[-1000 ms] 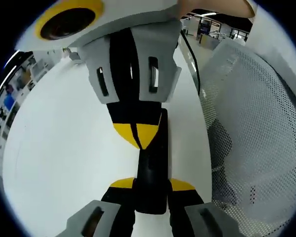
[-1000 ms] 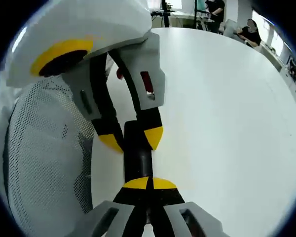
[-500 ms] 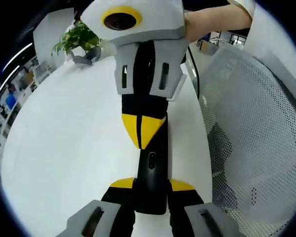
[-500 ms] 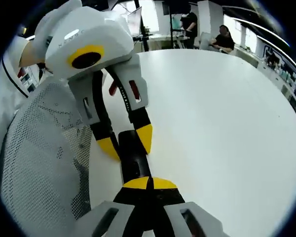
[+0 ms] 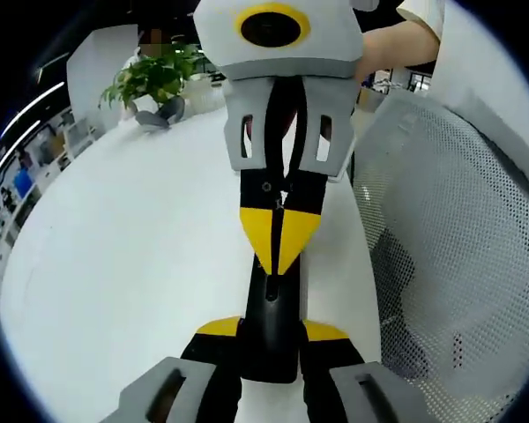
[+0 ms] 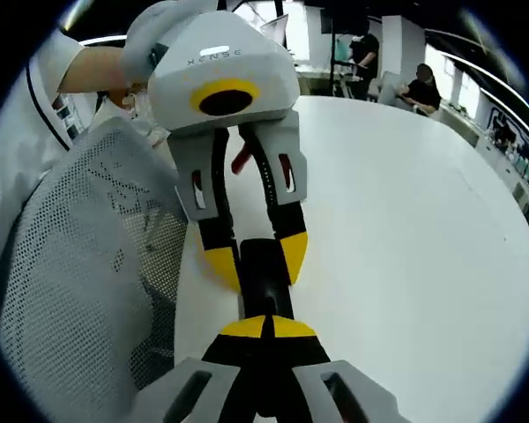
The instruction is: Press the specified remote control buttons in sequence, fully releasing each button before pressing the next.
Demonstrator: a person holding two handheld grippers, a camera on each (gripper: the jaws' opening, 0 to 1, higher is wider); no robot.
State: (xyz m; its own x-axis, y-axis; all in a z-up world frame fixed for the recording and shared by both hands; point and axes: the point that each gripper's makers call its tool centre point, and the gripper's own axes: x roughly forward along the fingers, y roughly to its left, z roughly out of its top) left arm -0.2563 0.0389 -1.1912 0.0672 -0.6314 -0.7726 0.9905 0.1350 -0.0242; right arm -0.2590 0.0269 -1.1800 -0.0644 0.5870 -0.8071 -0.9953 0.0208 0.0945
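A slim black remote (image 5: 270, 310) is held lengthwise over the white table (image 5: 115, 264), with my left gripper (image 5: 269, 330) shut on its near end. My right gripper (image 5: 279, 242) comes down from the top with its yellow tips shut together, resting on or just above the remote's upper face near a small button; contact is unclear. In the right gripper view, my right gripper (image 6: 266, 328) is shut at the remote's (image 6: 264, 284) near end. My left gripper (image 6: 256, 257) clamps the far end from both sides.
A grey mesh chair back (image 5: 458, 247) stands close beside the table edge, also as the mesh chair (image 6: 79, 291). A potted plant (image 5: 154, 79) sits at the far table edge. People (image 6: 419, 84) sit in the background. The white table (image 6: 406, 247) stretches to the right.
Both grippers have drawn back and tilted up, so each looks smaller and more upright in the other's view. The right gripper's shut tips shifted slightly along the remote. The left gripper's hold is unchanged.
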